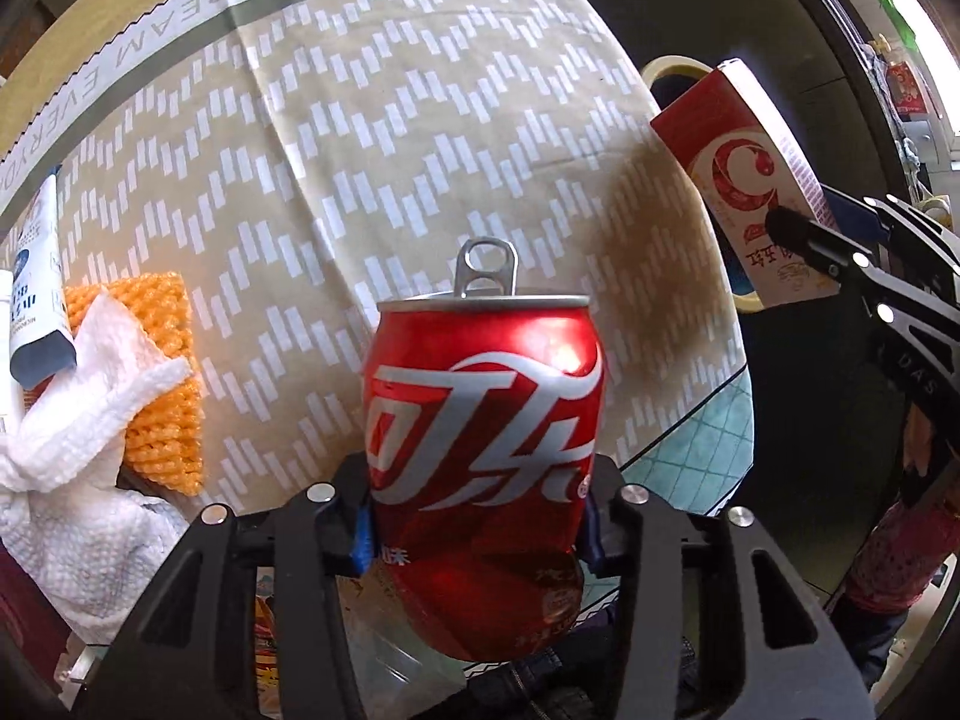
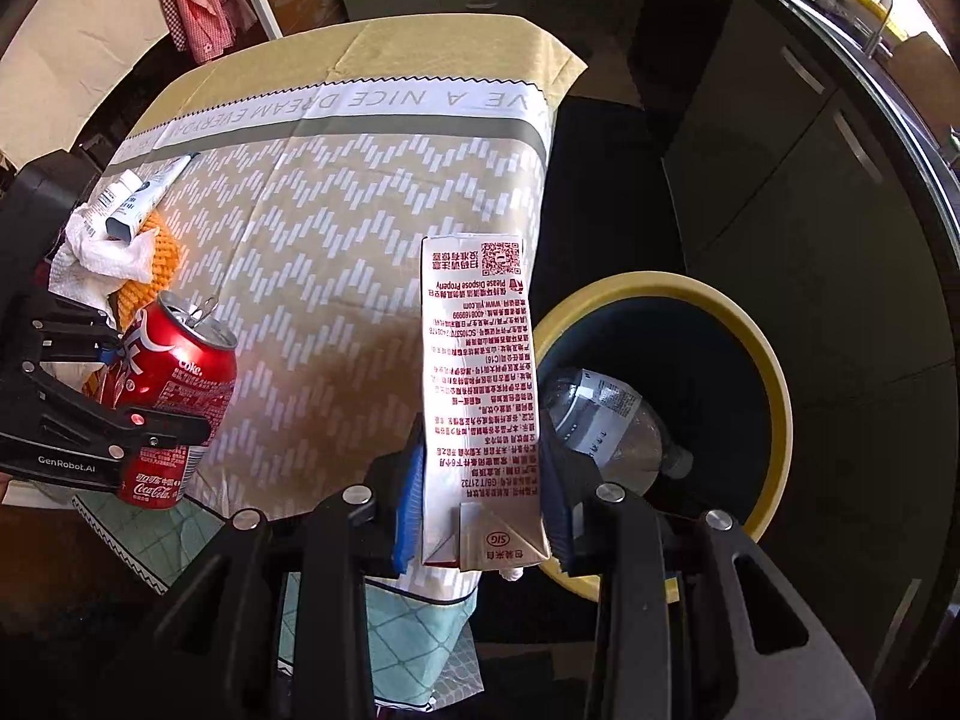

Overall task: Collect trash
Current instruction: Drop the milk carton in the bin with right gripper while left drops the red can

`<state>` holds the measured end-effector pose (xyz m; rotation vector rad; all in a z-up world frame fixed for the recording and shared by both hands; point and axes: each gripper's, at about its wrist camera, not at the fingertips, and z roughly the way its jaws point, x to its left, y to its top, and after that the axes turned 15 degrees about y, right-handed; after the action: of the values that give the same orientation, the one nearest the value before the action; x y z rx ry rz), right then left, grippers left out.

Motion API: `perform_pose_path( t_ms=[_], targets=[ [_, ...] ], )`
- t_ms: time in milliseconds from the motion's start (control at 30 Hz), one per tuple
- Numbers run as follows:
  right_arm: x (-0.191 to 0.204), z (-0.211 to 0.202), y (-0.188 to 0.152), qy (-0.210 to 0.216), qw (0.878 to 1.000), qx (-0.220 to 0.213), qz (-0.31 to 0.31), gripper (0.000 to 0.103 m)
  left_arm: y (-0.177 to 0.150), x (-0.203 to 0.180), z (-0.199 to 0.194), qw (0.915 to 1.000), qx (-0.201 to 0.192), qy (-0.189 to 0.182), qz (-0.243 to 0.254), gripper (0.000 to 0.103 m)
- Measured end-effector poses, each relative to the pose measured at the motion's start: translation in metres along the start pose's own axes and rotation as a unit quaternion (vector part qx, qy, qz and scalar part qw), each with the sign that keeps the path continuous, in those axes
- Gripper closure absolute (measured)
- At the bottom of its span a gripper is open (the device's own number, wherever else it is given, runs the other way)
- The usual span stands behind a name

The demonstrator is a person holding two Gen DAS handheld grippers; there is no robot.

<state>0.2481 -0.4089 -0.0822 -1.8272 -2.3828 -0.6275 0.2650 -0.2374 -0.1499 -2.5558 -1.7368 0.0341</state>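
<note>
Both grippers point steeply down. The left gripper [image 1: 477, 531] pinches a dented red can [image 1: 480, 450] above the table [image 1: 372, 138]. The right gripper [image 2: 480, 507] clamps a milk carton [image 2: 480, 384] beside the yellow-rimmed bin [image 2: 774, 360].

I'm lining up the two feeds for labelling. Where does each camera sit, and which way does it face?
Left wrist: on the left gripper, looking steeply down its fingers at the dented red cola can clamped there; the right gripper shows at right.
Right wrist: on the right gripper, looking down at the white drink carton it grips beside the yellow-rimmed bin; the left gripper shows at left.
Shared: can, carton, beige patterned tablecloth, white crumpled tissue.
</note>
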Motion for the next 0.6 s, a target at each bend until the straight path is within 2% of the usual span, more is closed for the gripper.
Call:
perform_pose_path(
  t_ms=[200, 367, 433, 467, 533, 600],
  targets=[
    [-0.051, -0.014, -0.005, -0.023, 0.998, -0.026, 0.057, 0.069, 0.001, 0.000, -0.027, 0.9993, -0.036, 0.010, 0.006, 0.056],
    [-0.106, -0.001, -0.011, -0.047, 0.992, -0.024, 0.118, 0.069, 0.001, -0.008, -0.051, 0.9978, -0.065, 0.013, 0.010, 0.056],
    [-0.125, 0.005, -0.012, -0.046, 0.989, -0.024, 0.139, 0.065, -0.004, -0.012, -0.056, 0.9971, -0.074, 0.015, 0.014, 0.056],
    [-0.132, 0.006, -0.013, -0.052, 0.987, -0.027, 0.149, 0.058, -0.006, -0.018, -0.057, 0.9968, -0.077, 0.014, 0.019, 0.056],
    [-0.141, 0.002, -0.018, -0.056, 0.985, -0.036, 0.159, 0.058, -0.003, -0.020, -0.063, 0.9964, -0.080, 0.011, 0.026, 0.056],
    [-0.144, -0.009, -0.026, -0.040, 0.984, -0.053, 0.166, 0.058, -0.001, -0.024, -0.067, 0.9958, -0.082, 0.009, 0.038, 0.056]
  ],
)
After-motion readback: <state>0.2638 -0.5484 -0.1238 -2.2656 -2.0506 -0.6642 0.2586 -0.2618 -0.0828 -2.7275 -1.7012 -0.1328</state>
